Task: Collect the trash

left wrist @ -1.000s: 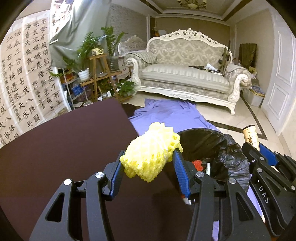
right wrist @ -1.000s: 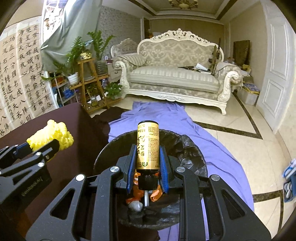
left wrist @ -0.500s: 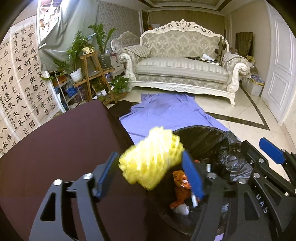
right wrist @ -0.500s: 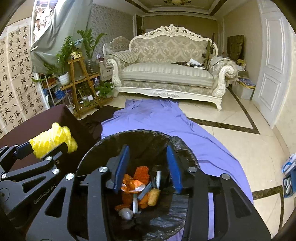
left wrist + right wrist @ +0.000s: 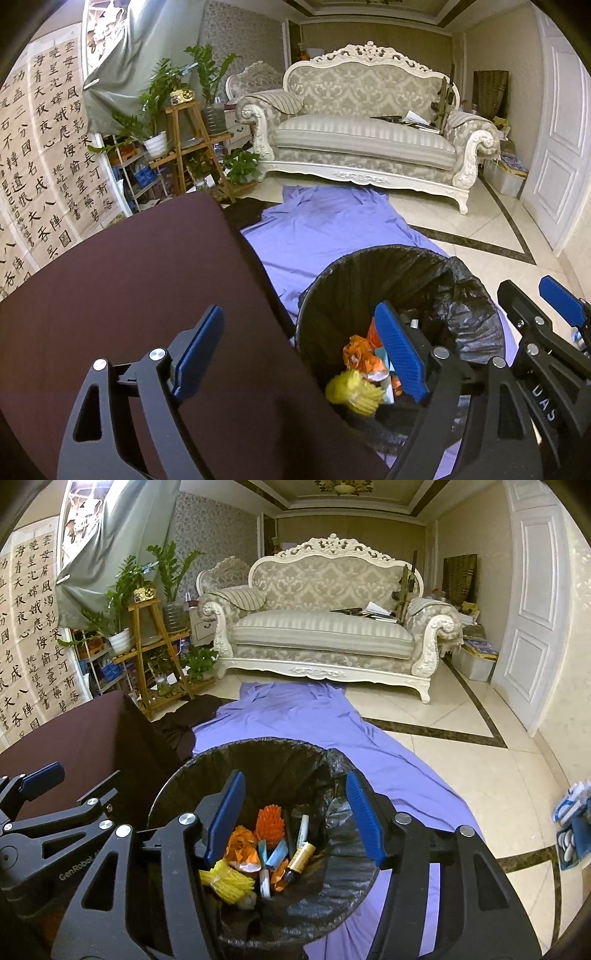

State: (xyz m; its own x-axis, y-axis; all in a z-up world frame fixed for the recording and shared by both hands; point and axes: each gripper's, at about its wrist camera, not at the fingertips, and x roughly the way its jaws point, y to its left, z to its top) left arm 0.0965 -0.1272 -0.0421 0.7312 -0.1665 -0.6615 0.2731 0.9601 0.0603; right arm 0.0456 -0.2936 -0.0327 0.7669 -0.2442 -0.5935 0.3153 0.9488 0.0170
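Both spread wide and carrying nothing: left gripper (image 5: 299, 354) low in the left wrist view, straddling the edge of the dark maroon surface (image 5: 122, 288) and the bin rim; right gripper (image 5: 295, 814) low centre in the right wrist view, hanging straight over the bin mouth. Drop step apparently finished, judging by the empty pads above fresh litter. Next move, probably: lift clear of the black liner without snagging it, swing back toward the surface at left, look for more rubbish — none visible on the maroon top from here.

Down inside the trash bin (image 5: 258, 747), lower middle of the right wrist view: yellow foam netting (image 5: 227, 880) at the near left, crumpled and springy-looking; gold can (image 5: 301, 856) lying tilted to its right; orange foam netting (image 5: 271, 825) further back among wrappers. Bin lined with glossy black plastic, fairly full at the bottom.

Beyond, mid-frame: purple sheet (image 5: 295, 716) spread over the tiled floor. Farthest, upper centre: ornate sofa (image 5: 325, 627).
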